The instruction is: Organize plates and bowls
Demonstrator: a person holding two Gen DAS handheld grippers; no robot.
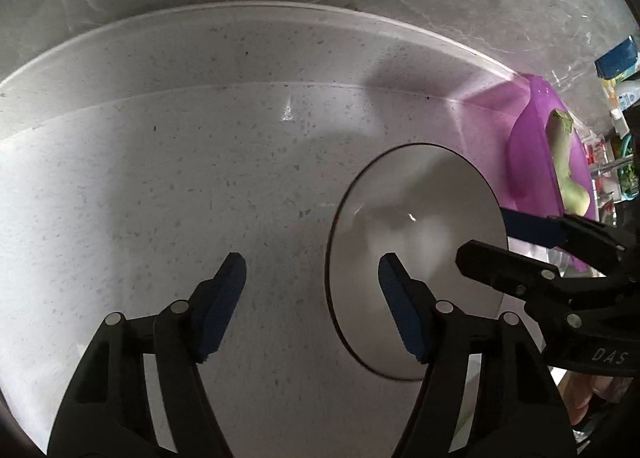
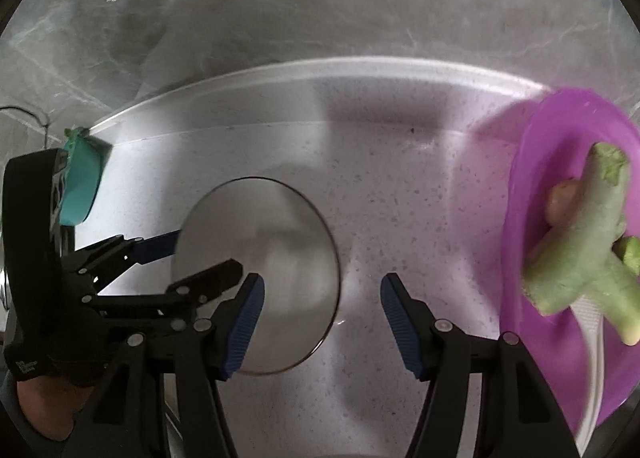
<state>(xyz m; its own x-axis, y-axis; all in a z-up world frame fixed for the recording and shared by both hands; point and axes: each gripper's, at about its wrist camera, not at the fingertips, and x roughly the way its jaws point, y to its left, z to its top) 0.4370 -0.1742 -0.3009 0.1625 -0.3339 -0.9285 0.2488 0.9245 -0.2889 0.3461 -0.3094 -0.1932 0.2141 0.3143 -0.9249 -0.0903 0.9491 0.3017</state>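
"DAS" on hand-held gripper (white letters)

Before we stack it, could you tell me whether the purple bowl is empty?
Not empty: the purple bowl holds pale green vegetable pieces, seen in both wrist views.

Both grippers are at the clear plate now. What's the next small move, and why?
Probably close the left gripper on the rim of the clear plate. Its jaws stand open with the rim between them, and so do those of the right gripper, so nothing seems to grip the plate yet.
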